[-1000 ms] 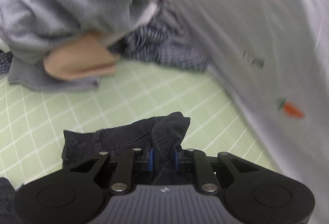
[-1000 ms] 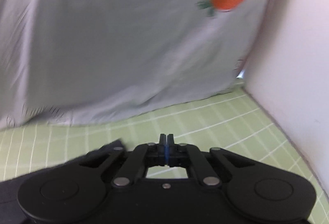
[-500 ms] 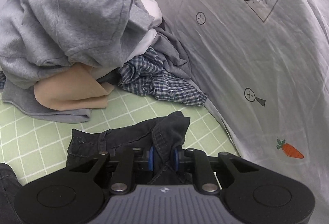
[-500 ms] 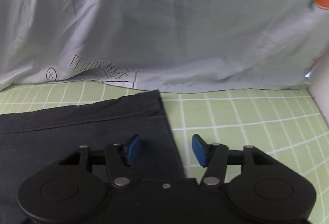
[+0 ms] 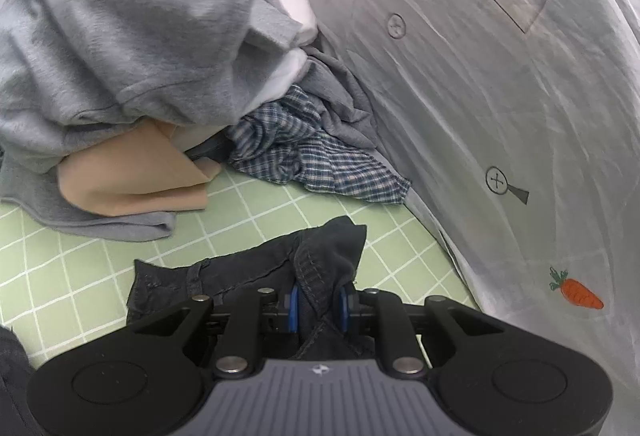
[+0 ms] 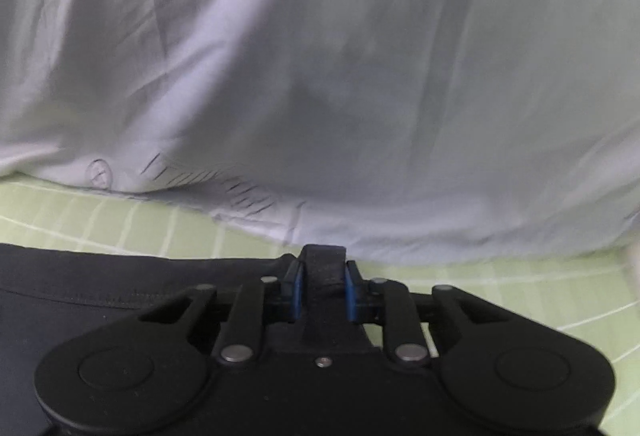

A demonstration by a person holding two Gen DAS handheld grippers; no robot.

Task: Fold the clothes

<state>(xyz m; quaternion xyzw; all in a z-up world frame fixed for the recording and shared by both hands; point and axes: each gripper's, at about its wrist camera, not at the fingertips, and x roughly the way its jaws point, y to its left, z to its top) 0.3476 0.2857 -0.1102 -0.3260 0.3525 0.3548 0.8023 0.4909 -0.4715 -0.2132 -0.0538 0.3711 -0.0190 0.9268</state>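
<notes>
Dark garment (image 5: 248, 276): lay low in the frame on the green gridded surface (image 5: 80, 268), bunched at one end. Left gripper (image 5: 318, 302): blue pads clamped on that bunched edge. Right gripper (image 6: 322, 290): clamped on a folded dark edge of the same-coloured cloth (image 6: 100, 292), bottom centre. Laundry pile (image 5: 120, 48): grey, tan and plaid items, upper left. White printed sheet (image 5: 500, 96): carrot motif at lower right; it filled the right side of the left view and the upper part of the right view.

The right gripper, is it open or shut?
Shut. The right gripper pinches a fold of the dark garment between its blue pads.
</notes>
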